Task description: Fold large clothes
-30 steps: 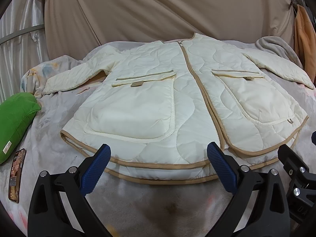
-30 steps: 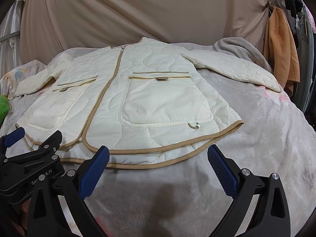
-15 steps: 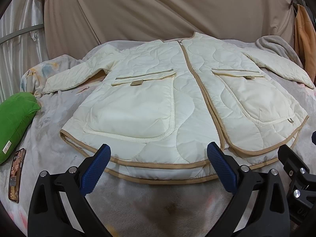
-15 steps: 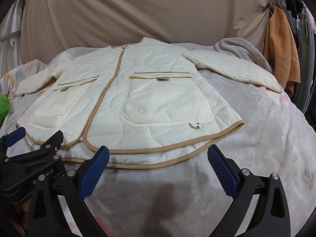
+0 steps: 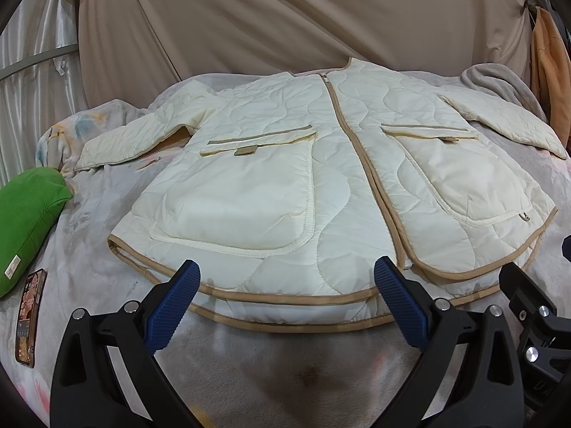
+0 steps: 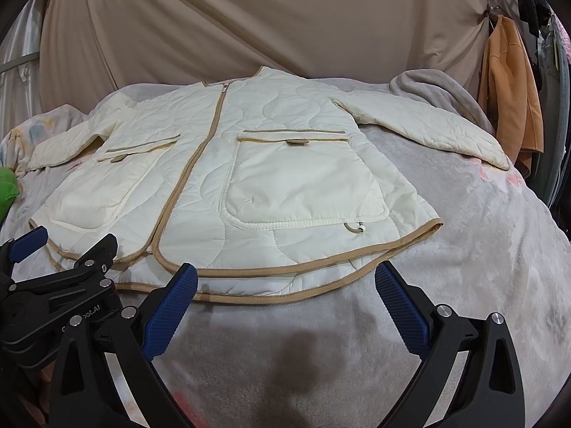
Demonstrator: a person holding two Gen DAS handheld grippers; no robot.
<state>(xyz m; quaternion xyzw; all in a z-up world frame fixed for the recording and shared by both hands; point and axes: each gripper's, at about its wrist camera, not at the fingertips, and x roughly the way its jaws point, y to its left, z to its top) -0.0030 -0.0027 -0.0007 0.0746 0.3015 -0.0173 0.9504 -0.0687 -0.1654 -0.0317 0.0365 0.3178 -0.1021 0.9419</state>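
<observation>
A cream quilted jacket (image 5: 342, 192) with tan trim lies flat, front up and zipped, on a grey blanket-covered bed (image 5: 285, 367), both sleeves spread out to the sides. In the right wrist view the same jacket (image 6: 249, 192) fills the middle. My left gripper (image 5: 285, 285) hovers open just short of the jacket's hem, left of the zip, holding nothing. My right gripper (image 6: 285, 289) is open too, near the hem below the right pocket. Each gripper's black frame shows at the edge of the other's view.
A green cushion (image 5: 28, 221) and a phone (image 5: 30, 315) lie at the bed's left edge. A grey blanket (image 6: 439, 96) is bunched at the back right, beside hanging orange clothing (image 6: 510, 92). A beige curtain (image 5: 285, 18) closes off the back.
Both grippers have barely moved, and the jacket lies as it did.
</observation>
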